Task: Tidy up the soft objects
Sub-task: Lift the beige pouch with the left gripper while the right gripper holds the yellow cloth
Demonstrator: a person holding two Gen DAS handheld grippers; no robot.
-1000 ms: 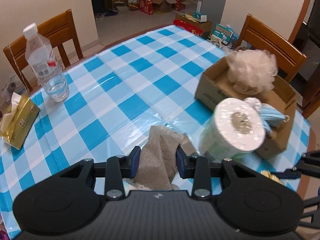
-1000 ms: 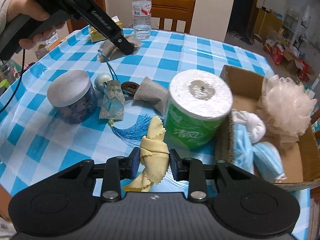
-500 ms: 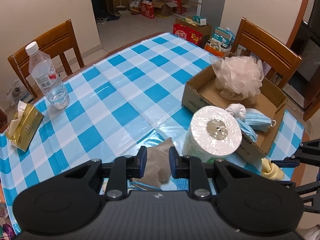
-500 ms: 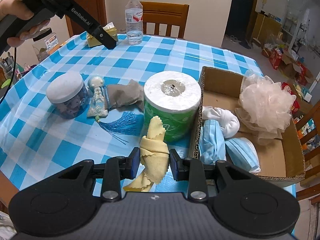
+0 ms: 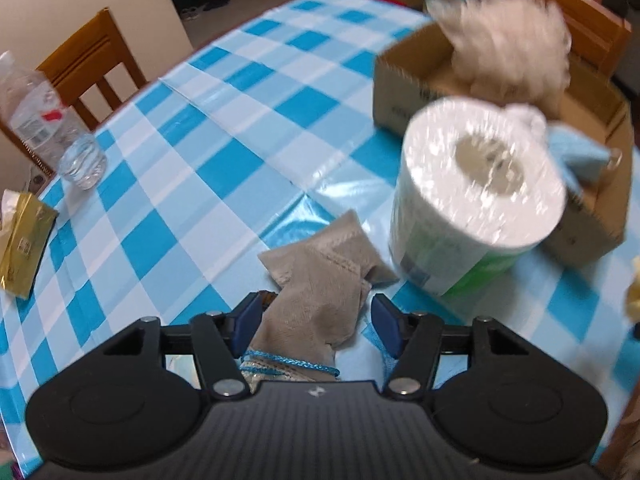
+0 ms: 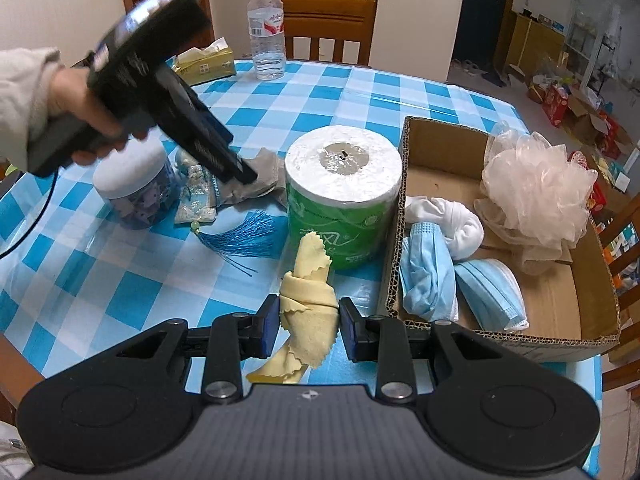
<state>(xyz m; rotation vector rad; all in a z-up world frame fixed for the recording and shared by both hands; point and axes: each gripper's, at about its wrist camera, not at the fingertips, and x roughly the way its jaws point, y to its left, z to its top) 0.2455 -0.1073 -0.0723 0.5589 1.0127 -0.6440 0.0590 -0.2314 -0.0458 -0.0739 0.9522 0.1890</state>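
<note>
The cardboard box (image 6: 592, 300) already holds a mesh bath puff (image 6: 536, 196), a white rolled cloth (image 6: 452, 224) and two blue face masks (image 6: 428, 280), so the sorting looks partly done. Still out on the bench (image 6: 120, 292) are a yellow cloth (image 6: 308, 304), a grey pouch (image 5: 320, 292), a tasselled sachet (image 6: 196, 204) and the toilet roll (image 6: 344, 192), if that counts as soft.

The right gripper (image 6: 308, 326) has its jaws closed in on the yellow cloth, which lies just short of the box wall. The left gripper (image 5: 316, 318) has its jaws spread either side of the grey pouch; one pad touches it, the other stands clear, so it is not yet pinched.

The right view shows the box contents, a lidded jar (image 6: 132, 188), the tassel and the left hand (image 6: 88, 108) gripping its tool. The left view, blurred, shows the pouch's blue cord (image 5: 288, 364) and the far bench, with a water bottle (image 5: 52, 120) and a tissue pack (image 5: 24, 240)
</note>
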